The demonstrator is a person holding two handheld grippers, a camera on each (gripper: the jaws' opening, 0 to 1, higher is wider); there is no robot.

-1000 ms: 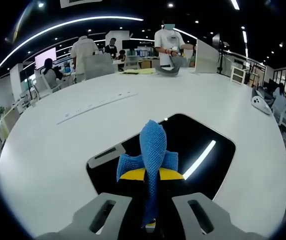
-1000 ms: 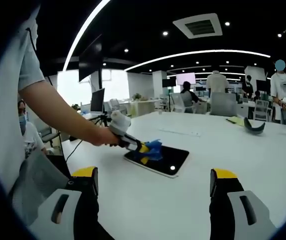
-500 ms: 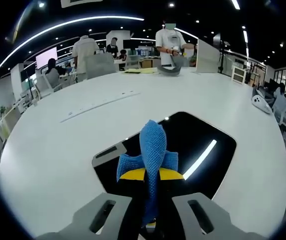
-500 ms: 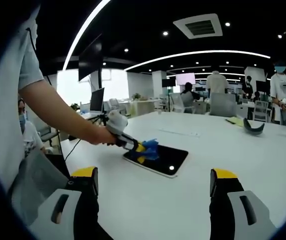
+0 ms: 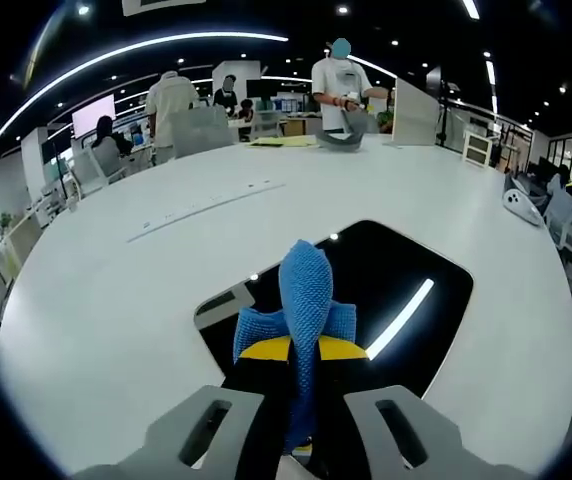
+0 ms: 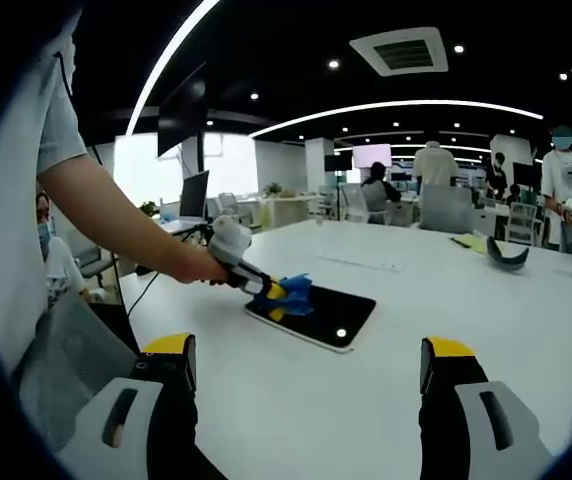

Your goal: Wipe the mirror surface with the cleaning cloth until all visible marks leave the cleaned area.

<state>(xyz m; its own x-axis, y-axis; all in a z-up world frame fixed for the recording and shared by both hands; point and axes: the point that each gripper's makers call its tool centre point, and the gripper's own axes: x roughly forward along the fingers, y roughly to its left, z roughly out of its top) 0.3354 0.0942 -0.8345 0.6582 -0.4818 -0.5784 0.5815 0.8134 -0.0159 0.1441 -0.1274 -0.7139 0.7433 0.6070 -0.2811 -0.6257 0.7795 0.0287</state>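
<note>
Left gripper view: left gripper has its yellow-tipped jaws clamped together on the blue cloth. Cloth bunches up out of the jaw tips and sits over the near-left part of the mirror. Mirror is a dark rounded slab lying flat on the white bench, straight ahead of the gripper, running away to the right. A bright light strip reflects in it to the right of the cloth. Can't tell marks from reflections on the glass.

Right gripper view: right gripper has its jaws wide apart, nothing between them, hanging above the bench and well short of the mirror. Ahead and left, a hand holds the left gripper, cloth at its tip, pressed on the mirror's left end. The mirror's right end is bare, with a small light spot reflected.

Farther off in the left gripper view: a thin strip lies on the bench beyond the mirror, a white object sits at the right edge, a grey curved object and yellow papers sit at the far edge. People stand past the bench, office desks behind.
</note>
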